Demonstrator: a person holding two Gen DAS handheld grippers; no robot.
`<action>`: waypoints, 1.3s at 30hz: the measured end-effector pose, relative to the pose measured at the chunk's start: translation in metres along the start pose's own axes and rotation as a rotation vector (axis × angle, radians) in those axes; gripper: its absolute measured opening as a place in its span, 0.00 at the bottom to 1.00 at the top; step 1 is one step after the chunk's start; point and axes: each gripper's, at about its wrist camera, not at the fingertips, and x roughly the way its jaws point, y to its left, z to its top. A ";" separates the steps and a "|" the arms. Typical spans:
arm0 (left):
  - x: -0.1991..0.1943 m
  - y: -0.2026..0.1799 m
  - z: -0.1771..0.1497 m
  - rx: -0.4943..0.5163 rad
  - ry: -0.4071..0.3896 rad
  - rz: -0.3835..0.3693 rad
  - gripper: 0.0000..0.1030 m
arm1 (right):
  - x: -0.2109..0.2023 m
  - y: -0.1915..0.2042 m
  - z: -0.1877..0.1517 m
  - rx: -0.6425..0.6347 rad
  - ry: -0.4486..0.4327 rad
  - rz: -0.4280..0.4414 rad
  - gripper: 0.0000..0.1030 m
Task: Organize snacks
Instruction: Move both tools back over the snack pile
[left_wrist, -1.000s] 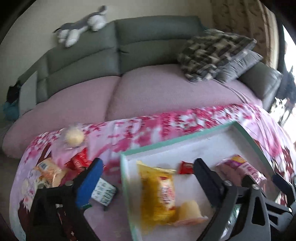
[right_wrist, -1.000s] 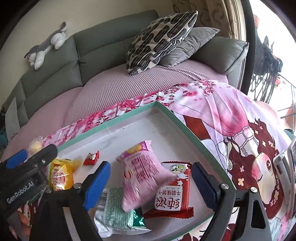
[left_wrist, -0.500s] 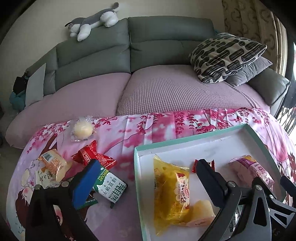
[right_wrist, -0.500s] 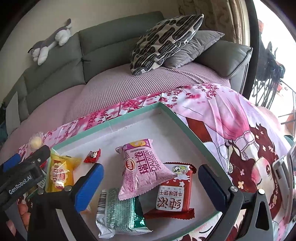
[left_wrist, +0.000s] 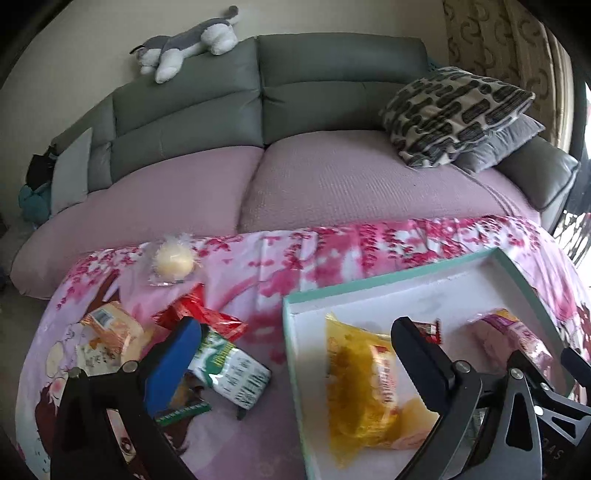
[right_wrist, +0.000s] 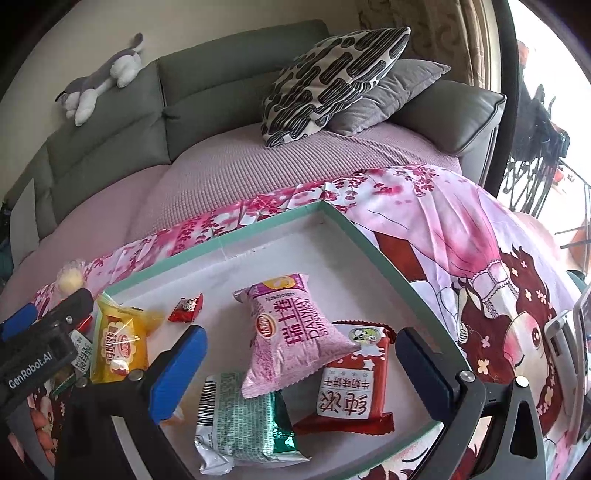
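one green packet (left_wrist: 229, 369) half-hidden; blurred

Glossy plastic pink snack packet (right_wrist: 295, 332); matt tray (right_wrist: 258, 236); printed cloth cover (right_wrist: 461, 236).

A grey-green sofa (left_wrist: 258, 107) spans the far side beneath a pale wall (left_wrist: 92, 44), its seat draped in a mauve cover (left_wrist: 332, 184). A plush husky (left_wrist: 184, 37) lies on the backrest at left. Two cushions, one black-and-cream patterned (right_wrist: 332, 77), one grey (right_wrist: 388, 96), lean at right. Patterned curtains (left_wrist: 498, 48) hang far right, and bright daylight, perhaps from a balcony, washes out that edge.
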 end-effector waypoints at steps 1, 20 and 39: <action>0.001 0.004 0.001 -0.003 -0.003 0.005 1.00 | 0.000 0.002 0.000 0.000 -0.001 0.002 1.00; 0.013 0.100 0.002 -0.078 -0.037 0.085 0.99 | -0.014 0.089 0.003 -0.149 -0.081 0.071 1.00; 0.023 0.195 -0.038 -0.259 0.036 0.120 1.00 | -0.007 0.179 -0.013 -0.272 -0.088 0.207 1.00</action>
